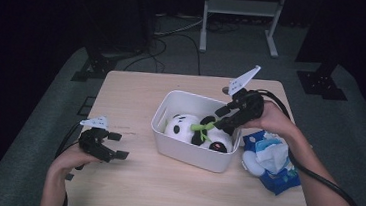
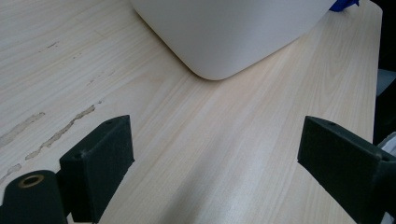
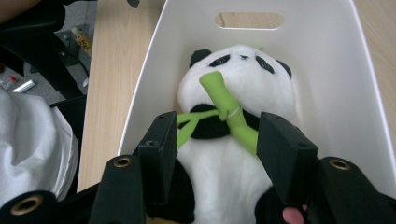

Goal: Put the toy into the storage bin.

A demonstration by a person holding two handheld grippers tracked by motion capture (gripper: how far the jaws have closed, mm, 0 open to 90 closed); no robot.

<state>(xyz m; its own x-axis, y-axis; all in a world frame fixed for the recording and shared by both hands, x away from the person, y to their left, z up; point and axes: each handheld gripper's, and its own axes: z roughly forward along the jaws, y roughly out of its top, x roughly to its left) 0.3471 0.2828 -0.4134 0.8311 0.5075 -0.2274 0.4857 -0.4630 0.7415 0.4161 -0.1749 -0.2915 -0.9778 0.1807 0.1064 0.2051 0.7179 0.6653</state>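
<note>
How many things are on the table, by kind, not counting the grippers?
Bins: 1, white bin
Plush toys: 2, panda in the bin, blue and white plush beside it
Total: 3

Light wood table (image 1: 137, 86), top scuffed near its left edge. Grey carpeted floor (image 1: 364, 129) around it. Room dark beyond the table; light falls mainly on the tabletop. White metal frame (image 1: 242, 8) stands behind. Black cables (image 1: 171, 37) trail across the floor; black stand bases (image 1: 322, 82) at both far sides.
</note>
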